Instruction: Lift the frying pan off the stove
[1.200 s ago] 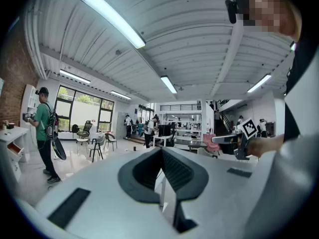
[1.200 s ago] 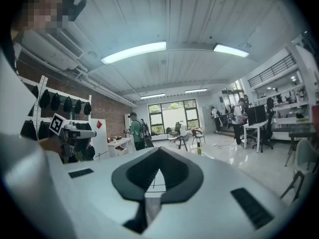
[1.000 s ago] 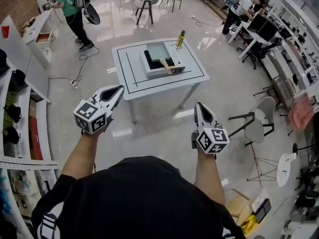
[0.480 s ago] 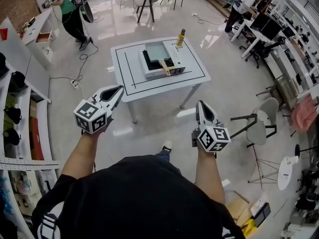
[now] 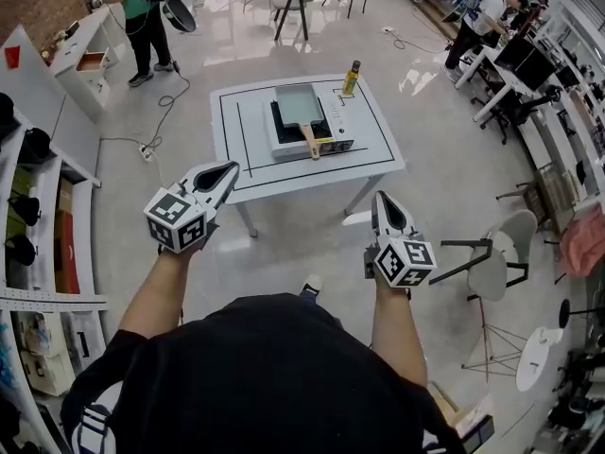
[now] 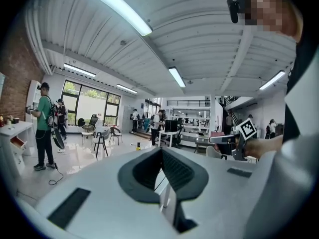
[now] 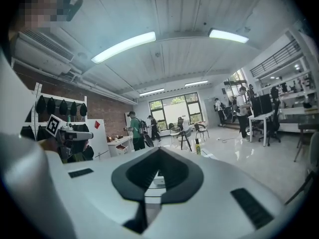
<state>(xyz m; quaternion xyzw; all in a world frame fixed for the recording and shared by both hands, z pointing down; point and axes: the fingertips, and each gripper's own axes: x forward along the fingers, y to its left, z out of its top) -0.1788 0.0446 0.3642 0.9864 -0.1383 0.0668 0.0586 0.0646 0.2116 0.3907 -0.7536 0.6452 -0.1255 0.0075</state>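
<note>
Desk [image 5: 248, 172]: white, with a black rectangle drawn on its top, standing on a glossy floor well ahead of the person.

Containers:
- Frying pan [image 5: 299, 102]: rectangular, sits on the stove [image 5: 282, 144] near the desk's middle. Its inside shows a plain grey-green base. The wooden handle [image 5: 308, 140] points toward the person.
- Bottle [image 5: 352, 76]: upright just beside the stove's far right corner, with yellowish contents and a dark cap.
- Open orange-lined box [image 5: 92, 61] on a side counter at far left; contents too small to tell.

Claws:
- Left claw [image 5: 225, 169]: jaws closed together with nothing between them, held level in front of the person and well short of the desk.
- Right claw [image 5: 384, 200]: jaws likewise closed and empty, also short of the desk.

Neither claw touches the pan.

Writing and labels:
- Black-and-white square markers on the left claw's cube [image 5: 178, 220] and the right claw's cube [image 5: 405, 263].
- A yellow patch on the stove's front, too small to read.
- Bottle label not legible.

A person in a green top [image 5: 146, 8] stands at far left, beyond the desk.
</note>
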